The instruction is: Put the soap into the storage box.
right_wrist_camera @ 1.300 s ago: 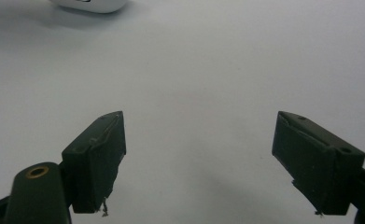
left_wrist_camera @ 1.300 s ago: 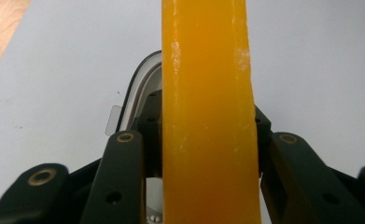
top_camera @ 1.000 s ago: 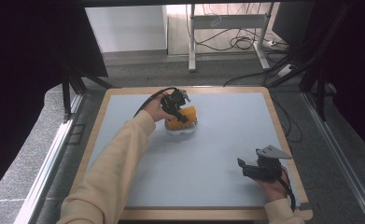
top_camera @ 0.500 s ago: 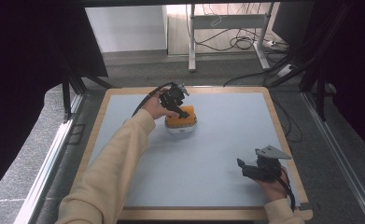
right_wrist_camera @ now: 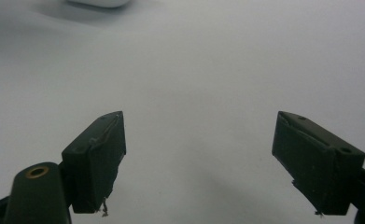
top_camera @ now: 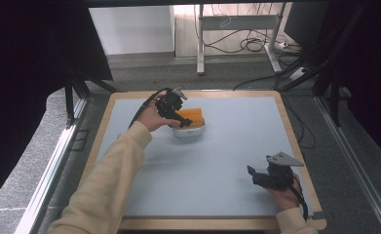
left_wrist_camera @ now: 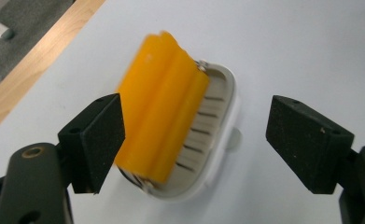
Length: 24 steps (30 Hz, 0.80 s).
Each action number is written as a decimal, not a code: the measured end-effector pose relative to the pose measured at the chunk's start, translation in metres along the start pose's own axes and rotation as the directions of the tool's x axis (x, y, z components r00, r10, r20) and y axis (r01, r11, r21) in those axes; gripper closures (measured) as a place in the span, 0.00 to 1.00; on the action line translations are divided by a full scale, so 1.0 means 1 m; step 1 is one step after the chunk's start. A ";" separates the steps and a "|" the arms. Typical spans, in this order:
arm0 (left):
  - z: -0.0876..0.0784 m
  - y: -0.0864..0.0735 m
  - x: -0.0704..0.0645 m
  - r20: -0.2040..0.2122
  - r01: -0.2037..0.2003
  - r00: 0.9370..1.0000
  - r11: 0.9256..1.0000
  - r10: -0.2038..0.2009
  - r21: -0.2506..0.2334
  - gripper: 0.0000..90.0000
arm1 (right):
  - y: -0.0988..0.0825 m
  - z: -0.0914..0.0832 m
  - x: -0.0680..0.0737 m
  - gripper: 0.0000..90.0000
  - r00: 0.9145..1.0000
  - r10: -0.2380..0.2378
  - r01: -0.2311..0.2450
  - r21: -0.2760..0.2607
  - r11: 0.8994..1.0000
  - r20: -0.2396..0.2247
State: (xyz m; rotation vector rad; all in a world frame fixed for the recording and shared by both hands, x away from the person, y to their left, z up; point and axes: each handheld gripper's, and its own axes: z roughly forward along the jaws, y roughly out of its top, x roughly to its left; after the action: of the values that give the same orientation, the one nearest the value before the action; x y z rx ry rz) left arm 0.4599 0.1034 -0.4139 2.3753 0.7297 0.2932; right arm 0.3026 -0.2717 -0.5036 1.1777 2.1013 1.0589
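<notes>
An orange ridged block (left_wrist_camera: 164, 102) lies tilted in a white slotted oval dish (left_wrist_camera: 220, 140) on the far left part of the pale mat. My left gripper (left_wrist_camera: 196, 130) hovers just over it. Its jaws have just been opening and now stand wide, with the block between and beyond them and neither pad touching it. In the high view the left gripper (top_camera: 183, 119) sits at the near-left side of the block (top_camera: 193, 115) and dish (top_camera: 190, 131). My right gripper (top_camera: 253, 176) rests low at the near right, open with nothing between its pads (right_wrist_camera: 101, 158).
The pale blue mat (top_camera: 227, 146) lies on a board with a wooden rim (top_camera: 295, 146). A sleeved forearm (top_camera: 115, 175) crosses the near-left of the mat. Dark frame posts and floor cables stand beyond the far edge. The dish's edge (right_wrist_camera: 98, 2) shows at the top of the right gripper view.
The left gripper let go of the orange block, its jaws spread wide, and it drew back a little up and to the left. The block stays in the dish. The right gripper kept still.
</notes>
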 end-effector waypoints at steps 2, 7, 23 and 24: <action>-0.006 -0.008 -0.005 -0.021 0.004 1.000 1.000 -0.004 0.004 0.22 | 0.000 0.000 0.000 0.20 1.000 -0.003 0.003 0.003 1.000 -0.001; -0.021 -0.031 -0.017 -0.051 0.021 0.998 1.000 -0.021 0.003 0.25 | 0.001 -0.001 0.001 0.20 1.000 -0.005 0.005 -0.002 1.000 0.000; -0.046 -0.128 -0.051 -0.066 0.146 0.987 0.988 -0.149 -0.054 0.25 | -0.001 0.001 0.001 0.20 1.000 -0.008 0.008 0.015 1.000 0.007; -0.046 -0.133 -0.052 -0.067 0.163 0.984 0.985 -0.166 -0.058 0.25 | -0.001 0.002 0.001 0.20 1.000 -0.009 0.009 0.018 1.000 0.007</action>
State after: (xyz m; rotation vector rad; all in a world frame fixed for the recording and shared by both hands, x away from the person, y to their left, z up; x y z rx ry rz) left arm 0.3430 0.1836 -0.4632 2.2488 0.9349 0.3241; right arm 0.3026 -0.2701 -0.5057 1.1780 2.1126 1.0324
